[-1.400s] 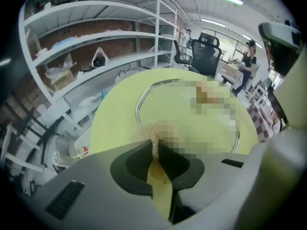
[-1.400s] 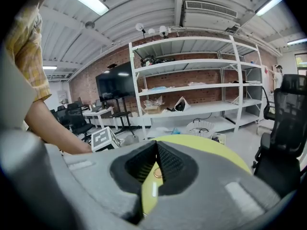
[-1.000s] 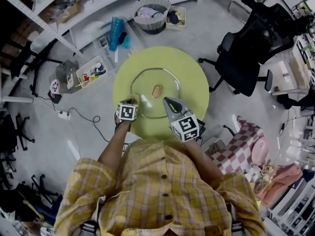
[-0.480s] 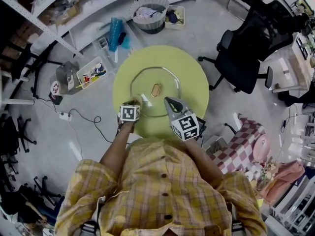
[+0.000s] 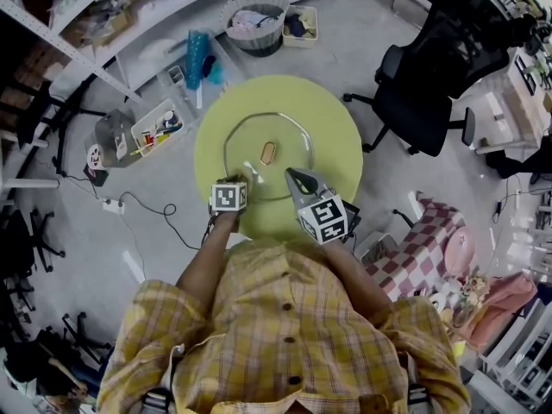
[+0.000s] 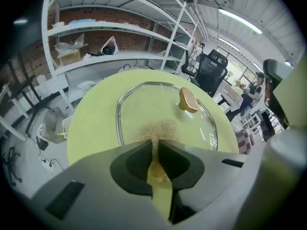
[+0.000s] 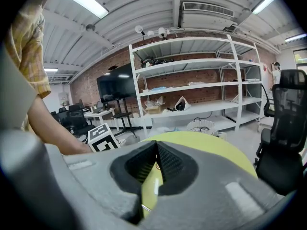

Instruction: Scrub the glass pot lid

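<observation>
My left tongs (image 6: 154,141) pinch one scrubber (image 6: 156,128) against the single glass lid (image 6: 139,102); my right tongs (image 7: 156,153) clamp its five-o'clock rim.

Your left gripper (image 6: 154,142) swallows most of the brush (image 6: 156,128). Only its tan bristles show past the jaws, and the handle is buried between them. In the head view the brush is too small to make out. In the right gripper view your right gripper (image 7: 156,143) blocks nearly all of the glass pot lid (image 7: 149,188), leaving a sliver between the jaws. From your head, both marker cubes cover the lid's near rim. The contents of the far basket (image 5: 256,11) and the left bin (image 5: 158,128) are too small to tell.
</observation>
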